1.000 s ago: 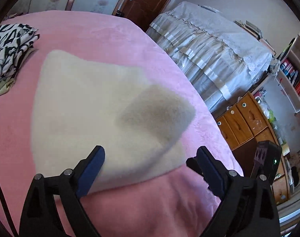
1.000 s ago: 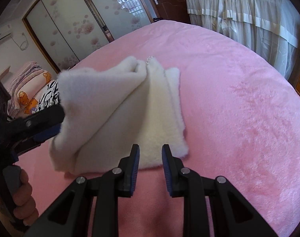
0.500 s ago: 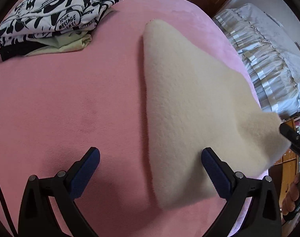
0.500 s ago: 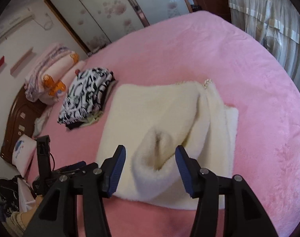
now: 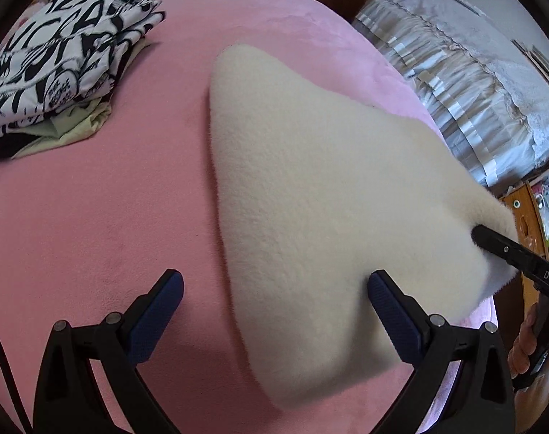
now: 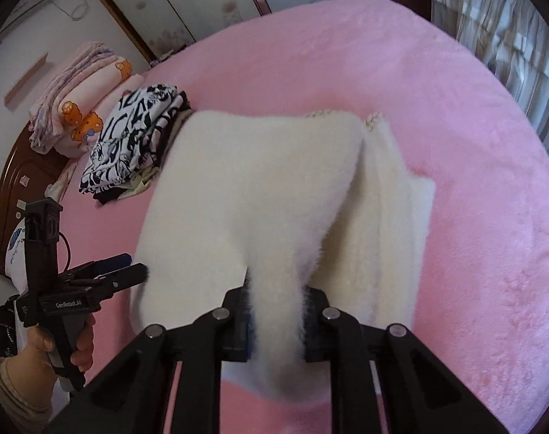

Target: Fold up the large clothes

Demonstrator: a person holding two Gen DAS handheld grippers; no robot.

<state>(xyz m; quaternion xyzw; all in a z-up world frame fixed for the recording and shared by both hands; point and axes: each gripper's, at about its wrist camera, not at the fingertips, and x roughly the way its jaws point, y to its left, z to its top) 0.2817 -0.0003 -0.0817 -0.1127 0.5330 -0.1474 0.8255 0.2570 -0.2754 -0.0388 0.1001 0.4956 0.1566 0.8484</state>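
Pink bed cover point(image 6: 455, 126) fills room's middle. Cream fleece garment point(image 6: 267, 195) lies across it, near corner lifted. Folded black-and-white clothes point(image 6: 129, 137) stacked beyond, near headboard. Right gripper point(image 6: 276, 320) closing, jaws pinching lifted fleece corner. Left gripper point(image 5: 274, 303) spread wide, empty, straddling garment's left edge.

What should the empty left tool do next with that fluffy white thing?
Probably close its open left gripper on the near edge of the cream fleece garment. The right gripper is closing on a bunched corner, leaving the other side slack on the pink bed.
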